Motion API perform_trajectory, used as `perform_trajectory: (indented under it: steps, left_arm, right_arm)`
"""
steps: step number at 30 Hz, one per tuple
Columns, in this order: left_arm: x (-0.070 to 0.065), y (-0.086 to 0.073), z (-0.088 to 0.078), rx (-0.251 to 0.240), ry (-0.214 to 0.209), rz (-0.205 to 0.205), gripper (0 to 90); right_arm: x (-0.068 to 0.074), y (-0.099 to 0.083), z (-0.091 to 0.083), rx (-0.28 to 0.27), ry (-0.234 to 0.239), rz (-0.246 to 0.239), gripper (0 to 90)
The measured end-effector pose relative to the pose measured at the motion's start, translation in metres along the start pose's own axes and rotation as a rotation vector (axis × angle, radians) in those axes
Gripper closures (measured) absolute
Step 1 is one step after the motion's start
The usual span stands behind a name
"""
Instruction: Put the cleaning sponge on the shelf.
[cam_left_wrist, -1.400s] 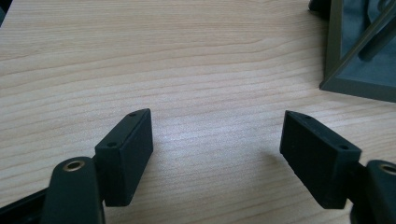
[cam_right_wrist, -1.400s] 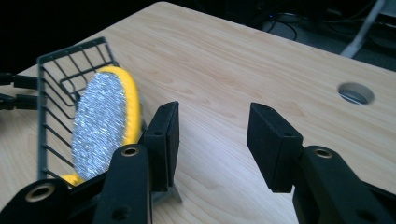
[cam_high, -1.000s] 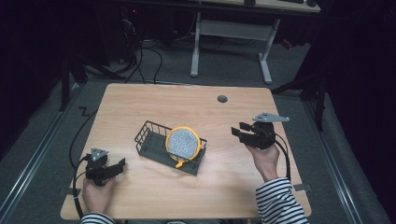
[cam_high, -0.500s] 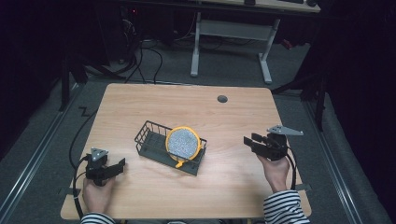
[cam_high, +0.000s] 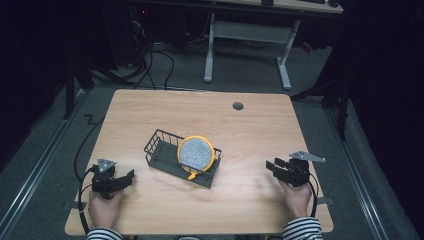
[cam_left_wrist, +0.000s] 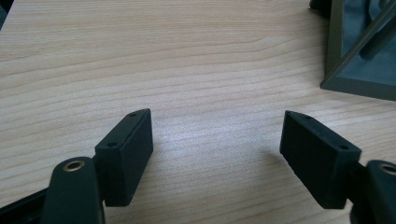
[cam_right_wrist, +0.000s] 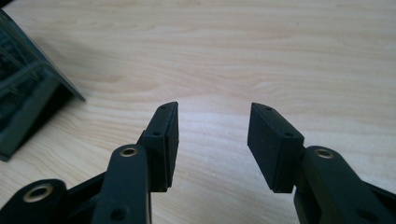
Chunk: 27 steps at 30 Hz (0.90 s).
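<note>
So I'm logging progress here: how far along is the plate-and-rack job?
Looks done: the plate stands upright in the rack. In hand: nothing; the left gripper and right gripper are open, low over the table. Left: nothing obvious.

A wire rack (cam_high: 172, 155) stands near the middle of the counter (cam_high: 200, 107), with a plate (cam_high: 196, 153) upright on edge in its right end. The left gripper (cam_high: 129, 176) lies well left of the rack at the near edge, the right gripper (cam_high: 272, 166) well right of it.
</note>
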<state>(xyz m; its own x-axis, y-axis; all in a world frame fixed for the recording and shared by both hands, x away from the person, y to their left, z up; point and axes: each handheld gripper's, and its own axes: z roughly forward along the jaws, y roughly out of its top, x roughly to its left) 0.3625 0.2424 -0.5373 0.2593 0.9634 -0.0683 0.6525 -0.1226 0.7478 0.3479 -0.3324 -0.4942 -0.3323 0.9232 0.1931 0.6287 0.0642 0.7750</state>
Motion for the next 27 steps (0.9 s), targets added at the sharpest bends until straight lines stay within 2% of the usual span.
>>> perform_trajectory:
  steps: [4, 15, 19, 23, 24, 27]
  left_arm:
    - [0.000, 0.000, 0.000, 0.001, 0.001, 0.001, 26.3]
    - [0.000, 0.000, 0.000, 0.000, 0.002, 0.001, 26.3]
    - [0.000, 0.000, 0.000, 0.002, -0.001, 0.002, 26.3]
    - [0.000, 0.000, 0.000, -0.001, -0.004, -0.003, 26.2]
    - [0.000, 0.000, 0.000, 0.000, -0.004, -0.001, 26.2]
    - [0.000, 0.000, 0.000, 0.001, -0.003, 0.000, 26.2]
  right_arm:
    - [-0.002, -0.010, 0.007, 0.033, -0.007, 0.003, 54.0]
    - [-0.001, -0.029, 0.019, 0.058, -0.069, -0.021, 50.0]
    - [0.003, -0.031, 0.021, 0.065, -0.093, -0.057, 46.3]
    - [0.016, -0.032, 0.024, 0.085, -0.165, -0.156, 43.5]
    - [0.017, -0.032, 0.024, 0.083, -0.171, -0.163, 43.0]
    - [0.014, -0.031, 0.024, 0.088, -0.161, -0.136, 41.1]
